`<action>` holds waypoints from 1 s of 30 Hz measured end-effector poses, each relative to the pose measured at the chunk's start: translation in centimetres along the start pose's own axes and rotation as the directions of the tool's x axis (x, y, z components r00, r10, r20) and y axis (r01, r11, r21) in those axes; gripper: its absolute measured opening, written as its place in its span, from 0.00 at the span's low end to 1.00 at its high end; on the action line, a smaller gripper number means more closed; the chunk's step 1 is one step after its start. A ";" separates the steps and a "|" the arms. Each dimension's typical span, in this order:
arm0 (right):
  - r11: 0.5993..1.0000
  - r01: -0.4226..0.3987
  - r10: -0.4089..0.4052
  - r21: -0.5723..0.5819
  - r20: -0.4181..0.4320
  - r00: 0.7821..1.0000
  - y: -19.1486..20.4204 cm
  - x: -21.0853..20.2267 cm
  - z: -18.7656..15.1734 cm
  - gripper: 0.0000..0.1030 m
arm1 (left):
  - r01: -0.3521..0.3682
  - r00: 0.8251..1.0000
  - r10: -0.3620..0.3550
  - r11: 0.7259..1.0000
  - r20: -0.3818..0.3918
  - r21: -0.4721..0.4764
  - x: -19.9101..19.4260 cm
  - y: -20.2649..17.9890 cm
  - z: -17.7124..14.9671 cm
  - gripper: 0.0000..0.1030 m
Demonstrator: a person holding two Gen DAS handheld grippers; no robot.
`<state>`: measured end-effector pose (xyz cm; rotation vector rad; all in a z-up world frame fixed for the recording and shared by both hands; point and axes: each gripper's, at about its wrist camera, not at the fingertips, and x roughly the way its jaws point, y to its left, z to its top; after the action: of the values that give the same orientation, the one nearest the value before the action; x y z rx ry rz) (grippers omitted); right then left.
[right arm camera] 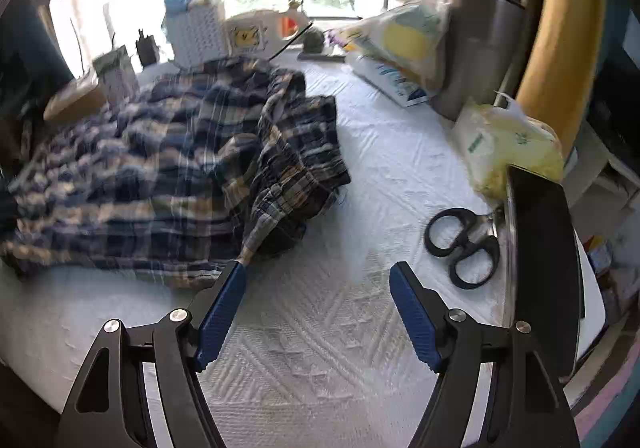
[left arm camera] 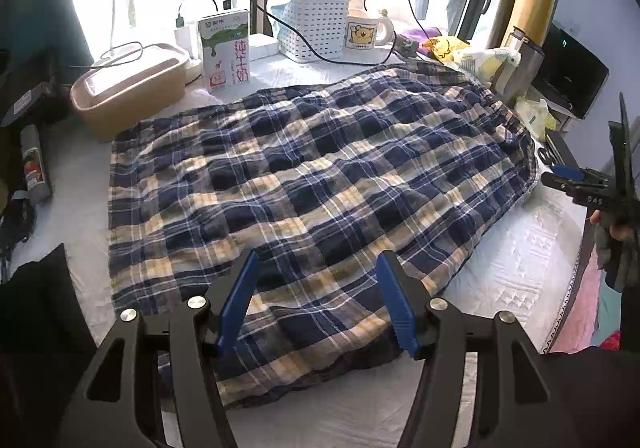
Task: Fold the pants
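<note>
Plaid pants lay spread on white surface, left gripper jaws apart over pants' near edge, right gripper jaws apart w/ nothing between, beside scissors

A lived-in home by a balcony window — milk carton, bear mug, white basket, scissors crowd the cloth-covered surface.

Plaid pants: one
Grippers: two — left, right
Scissors: one pair
Milk carton: one
Mug: one
White basket: one
Beige box: one
</note>
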<state>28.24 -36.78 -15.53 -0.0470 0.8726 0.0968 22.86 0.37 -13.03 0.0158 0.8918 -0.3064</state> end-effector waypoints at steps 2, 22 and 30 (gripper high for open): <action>0.998 -0.039 0.039 0.054 0.014 0.999 -0.2 -0.2 0.3 0.75 | -0.016 1.000 0.016 1.000 0.015 -0.011 -0.4 0.5 0.2 0.59; 0.874 -0.307 0.282 0.377 0.122 0.952 0.6 7.0 6.0 0.81 | -0.182 0.979 0.198 0.954 0.045 -0.238 -2.8 8.2 -0.1 0.60; 0.886 -0.287 0.247 0.364 0.154 0.957 0.9 7.3 7.7 0.15 | -0.188 0.976 0.211 0.948 0.062 -0.258 -3.9 9.3 -0.2 0.60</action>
<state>38.70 -34.82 -16.18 0.4448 0.7773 0.1840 22.93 10.31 -11.24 -0.1407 0.8276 -0.0029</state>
